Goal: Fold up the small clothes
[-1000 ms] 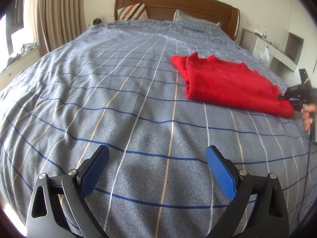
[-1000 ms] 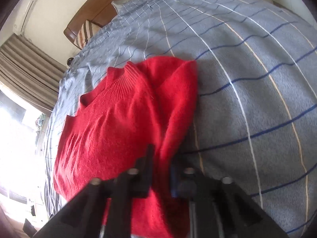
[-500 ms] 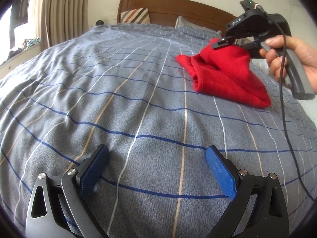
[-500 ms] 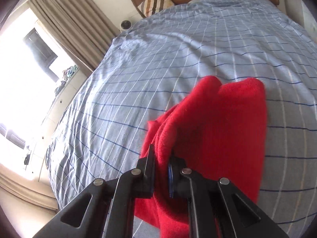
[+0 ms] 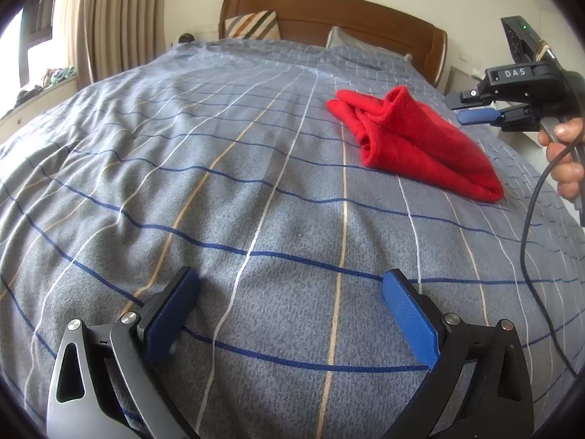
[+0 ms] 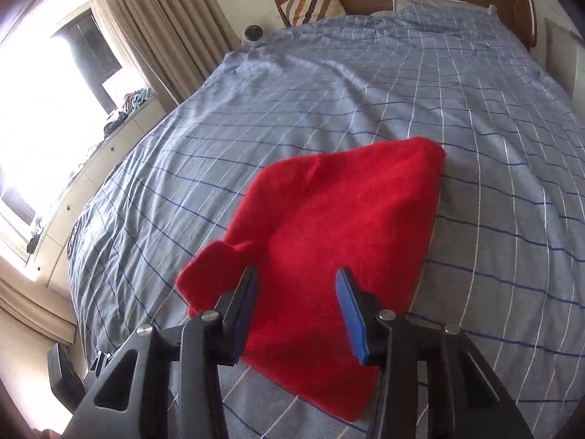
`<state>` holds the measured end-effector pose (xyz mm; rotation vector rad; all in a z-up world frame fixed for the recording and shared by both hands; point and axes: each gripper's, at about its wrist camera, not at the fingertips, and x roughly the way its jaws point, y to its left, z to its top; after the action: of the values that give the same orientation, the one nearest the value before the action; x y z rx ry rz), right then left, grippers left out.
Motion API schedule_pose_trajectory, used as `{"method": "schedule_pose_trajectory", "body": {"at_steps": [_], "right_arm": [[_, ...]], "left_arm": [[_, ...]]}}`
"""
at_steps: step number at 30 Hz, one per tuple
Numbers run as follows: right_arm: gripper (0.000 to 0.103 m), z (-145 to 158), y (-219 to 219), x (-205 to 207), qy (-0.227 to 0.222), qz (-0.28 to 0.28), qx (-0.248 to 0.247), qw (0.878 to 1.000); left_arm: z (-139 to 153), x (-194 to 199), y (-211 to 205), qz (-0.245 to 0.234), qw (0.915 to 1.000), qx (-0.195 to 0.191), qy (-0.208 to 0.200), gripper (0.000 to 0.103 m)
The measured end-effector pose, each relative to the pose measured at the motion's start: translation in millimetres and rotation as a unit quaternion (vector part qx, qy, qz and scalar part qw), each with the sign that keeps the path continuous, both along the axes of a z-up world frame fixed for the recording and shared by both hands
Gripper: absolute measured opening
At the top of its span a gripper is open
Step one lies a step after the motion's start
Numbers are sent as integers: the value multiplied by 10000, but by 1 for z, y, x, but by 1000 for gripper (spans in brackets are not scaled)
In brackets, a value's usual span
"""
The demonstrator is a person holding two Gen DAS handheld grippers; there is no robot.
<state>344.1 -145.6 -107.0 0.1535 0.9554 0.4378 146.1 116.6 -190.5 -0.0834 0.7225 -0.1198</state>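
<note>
I have the right gripper [image 6: 296, 303] hanging just above the red sweater [image 6: 329, 241], its jaws parted with nothing pinched between them; they have just been opening, and the knit that was in them half a second ago now lies free on the bed [image 6: 329, 84]. In the left wrist view the same tool sits at the right edge of the frame, clear of the cloth, my hand [image 5: 565, 157] on its handle. I read this as the release after a fold: the garment is doubled into a compact wedge, so letting go here lets the top layer settle on the lower one.

The sweater lies in the upper right of the left wrist frame, resting on the grey checked cover. Its far end looks bunched, with a cuff or collar roll standing up instead of lying flat, so I judge the fold wants tidying before it counts as done.

My left gripper [image 5: 290, 314] waits low at the bottom of its frame, jaws wide and empty, over bare cover well apart from the sweater; I keep it back so it does not drag the cloth.

Around: wooden headboard [image 5: 329, 11], striped cushion [image 5: 252, 25] and a pillow [image 5: 343, 38] at the top, curtains [image 5: 109, 18] at upper left. Nothing lies between either tool and the sweater; only the right gripper's cable [image 5: 530, 226] trails down at right and could snag.
</note>
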Motion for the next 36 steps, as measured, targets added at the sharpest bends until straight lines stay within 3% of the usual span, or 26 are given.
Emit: {"method": "schedule_pose_trajectory", "body": {"at_steps": [4,6,7,9,14,18,25,28,32,34,36], "right_arm": [[36,-19,42,-8,-369,329,153,9987],[28,-40,68,-6,-149,534,163,9983],[28,-51,80,-8,66,674,74,9977],[28,-56,95,-20,37,953,-283,9950],[28,-18,59,-51,-217,984,-251,9946],[28,0,22,-72,-529,594,-771,9938],[29,-58,1,-67,39,213,-1076,9940],[29,-59,5,-74,-35,183,-1095,9938],[29,-58,7,-91,183,423,-1133,9925],[38,-55,4,-105,162,485,-1237,9910],[69,-46,-9,-119,101,390,-1108,9930]], "left_arm": [[-1,-2,-1,-27,10000,20,-21,101],[-1,-2,-1,-45,10000,38,-31,101],[-1,-3,-1,-53,10000,41,-33,101],[-2,-4,-1,-63,10000,48,-25,101],[-2,-3,-2,-62,9999,92,13,102],[-2,-3,-2,-51,9999,127,40,102],[-3,-2,-3,-60,9998,161,39,102],[-3,-2,-3,-71,9998,190,35,102],[-4,-2,-3,-92,9997,202,40,102],[0,-4,-2,-162,9995,240,119,102],[10,-5,-1,-321,9990,234,182,102]]}}
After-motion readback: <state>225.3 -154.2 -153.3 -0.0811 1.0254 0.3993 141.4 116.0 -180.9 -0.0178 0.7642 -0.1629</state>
